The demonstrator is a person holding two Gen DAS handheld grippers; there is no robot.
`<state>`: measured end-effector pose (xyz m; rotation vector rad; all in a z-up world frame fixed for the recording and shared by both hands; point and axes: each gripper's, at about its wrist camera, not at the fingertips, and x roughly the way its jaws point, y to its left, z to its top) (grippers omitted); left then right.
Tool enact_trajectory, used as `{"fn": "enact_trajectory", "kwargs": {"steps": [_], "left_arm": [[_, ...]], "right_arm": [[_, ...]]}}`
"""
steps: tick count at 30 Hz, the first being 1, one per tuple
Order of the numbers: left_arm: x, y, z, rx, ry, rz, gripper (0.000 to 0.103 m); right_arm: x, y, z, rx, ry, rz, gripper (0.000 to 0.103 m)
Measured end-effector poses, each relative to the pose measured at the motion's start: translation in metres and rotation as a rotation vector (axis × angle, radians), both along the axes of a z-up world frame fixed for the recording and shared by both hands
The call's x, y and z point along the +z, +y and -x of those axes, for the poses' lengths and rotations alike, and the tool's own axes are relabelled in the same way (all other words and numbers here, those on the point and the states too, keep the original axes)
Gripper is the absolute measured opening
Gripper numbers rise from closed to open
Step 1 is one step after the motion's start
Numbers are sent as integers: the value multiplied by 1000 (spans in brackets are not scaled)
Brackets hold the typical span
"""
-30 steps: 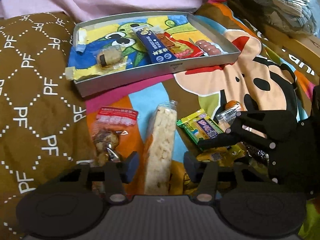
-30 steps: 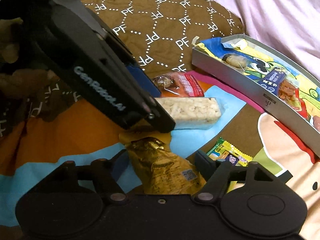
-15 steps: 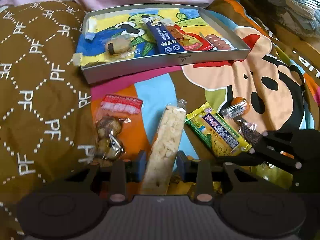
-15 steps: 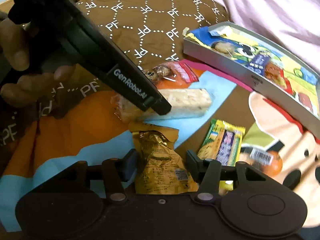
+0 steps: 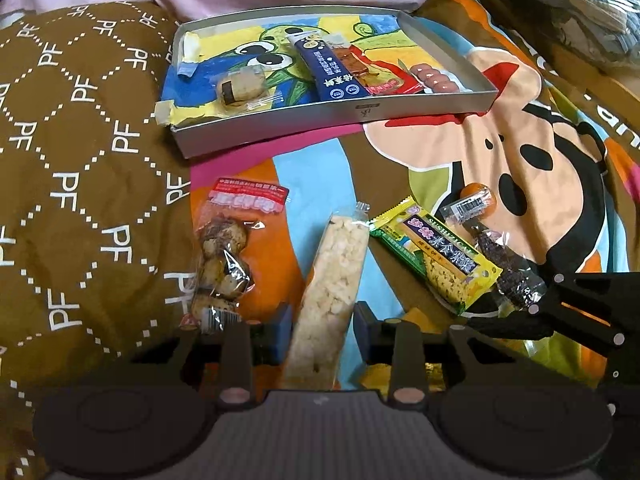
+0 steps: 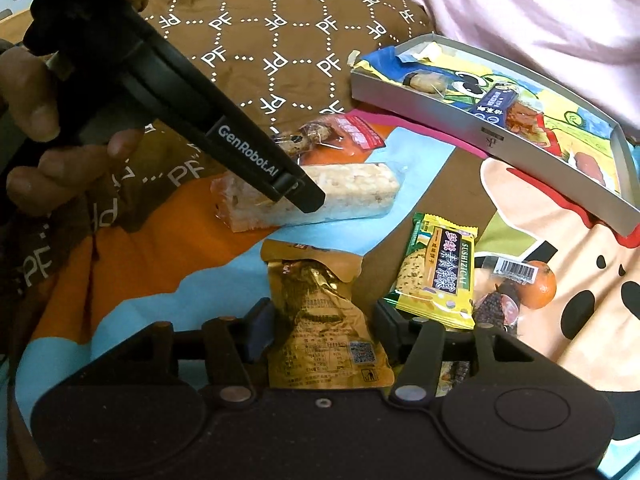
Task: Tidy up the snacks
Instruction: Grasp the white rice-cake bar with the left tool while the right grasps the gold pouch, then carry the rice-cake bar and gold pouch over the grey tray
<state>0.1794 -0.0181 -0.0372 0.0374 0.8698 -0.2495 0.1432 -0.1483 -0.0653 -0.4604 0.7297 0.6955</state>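
Four snacks already lie in the tray (image 5: 448, 98) at the bedspread's (image 5: 320, 184) far edge, six remain loose, the left gripper (image 5: 322, 322) clamps the rice bar (image 5: 336, 276), and the right gripper (image 6: 322, 322), jaws just widened, straddles the gold packet (image 6: 320, 320), grip unclear.

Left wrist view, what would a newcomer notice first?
The silver tray with its bright cartoon lining, at the top, holds several snacks. Below it, a long puffed rice bar lies on the cartoon blanket, a yellow-green packet to its right.
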Motion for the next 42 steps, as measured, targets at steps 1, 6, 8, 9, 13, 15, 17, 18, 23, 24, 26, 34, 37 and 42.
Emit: {"fn": "enact_trajectory", "kwargs": {"steps": [1, 6, 8, 9, 13, 15, 17, 18, 23, 24, 26, 34, 37, 42], "left_arm": [[0, -1, 0, -2, -3, -8, 40], [0, -4, -4, -12, -15, -53, 51], [-1, -4, -5, -16, -15, -59, 53], [-1, -5, -7, -16, -15, -62, 54], [-5, -9, -9, -23, -12, -95, 55], [-8, -12, -9, -33, -1, -107, 41], [-10, -14, -7, -44, 9, -111, 36], [-10, -17, -5, -45, 0, -125, 35], [-9, -24, 1, -29, -25, -187, 32], [-7, -25, 3, -14, -32, -199, 31], [-3, -25, 5, 12, -40, -206, 31], [12, -24, 16, 102, -69, -235, 31], [20, -25, 22, 122, -96, -242, 31], [36, -28, 31, 156, -152, -243, 31]], "right_arm": [[-1, 0, 0, -1, -1, -6, 61], [-3, 0, -5, -20, -4, -36, 69], [-4, 0, -7, -28, -2, -48, 71], [-4, 0, -8, -30, -3, -52, 71], [-6, 2, -8, -30, -7, -60, 68], [-6, 2, -7, -25, -3, -65, 59], [-6, 3, -6, -24, -4, -66, 56], [-6, 4, -5, -22, -8, -62, 55], [-5, 4, -2, -26, -16, -50, 51], [-4, 5, -1, -28, -18, -44, 50], [-3, 5, 2, -32, -26, -29, 50], [2, 10, 29, -21, -148, 88, 49], [2, 12, 41, -12, -206, 132, 49], [7, 8, 48, -27, -268, 136, 49]]}}
